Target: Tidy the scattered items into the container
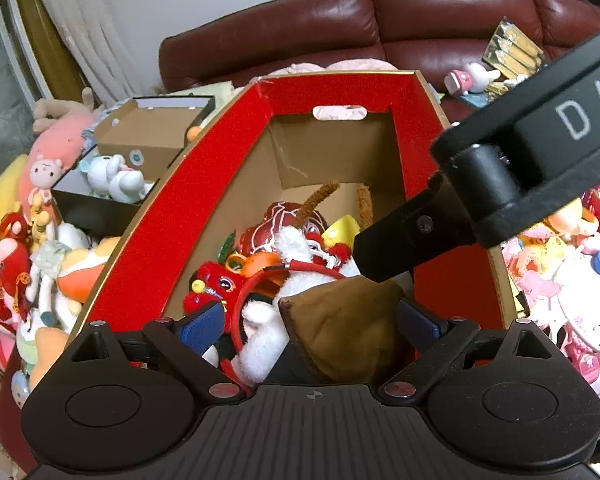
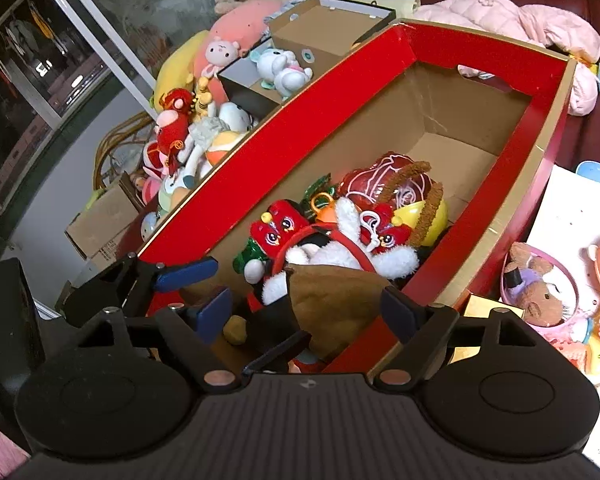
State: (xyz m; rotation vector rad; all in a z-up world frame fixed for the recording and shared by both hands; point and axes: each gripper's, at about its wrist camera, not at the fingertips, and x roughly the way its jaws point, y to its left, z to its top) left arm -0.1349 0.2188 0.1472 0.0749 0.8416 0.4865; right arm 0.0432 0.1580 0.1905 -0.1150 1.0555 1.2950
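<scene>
Both tools stand wide over the near end of the red box (image 2: 384, 92): the left tool (image 1: 310, 322) and right tool (image 2: 308, 308) each straddle a brown plush (image 2: 336, 300) lying loose on the toys inside. Pulling back carelessly, a pad could snag it and drag it out.

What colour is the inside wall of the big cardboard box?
The upper band of the box wall is red and the lower part plain brown; the right wrist view shows it best.
</scene>
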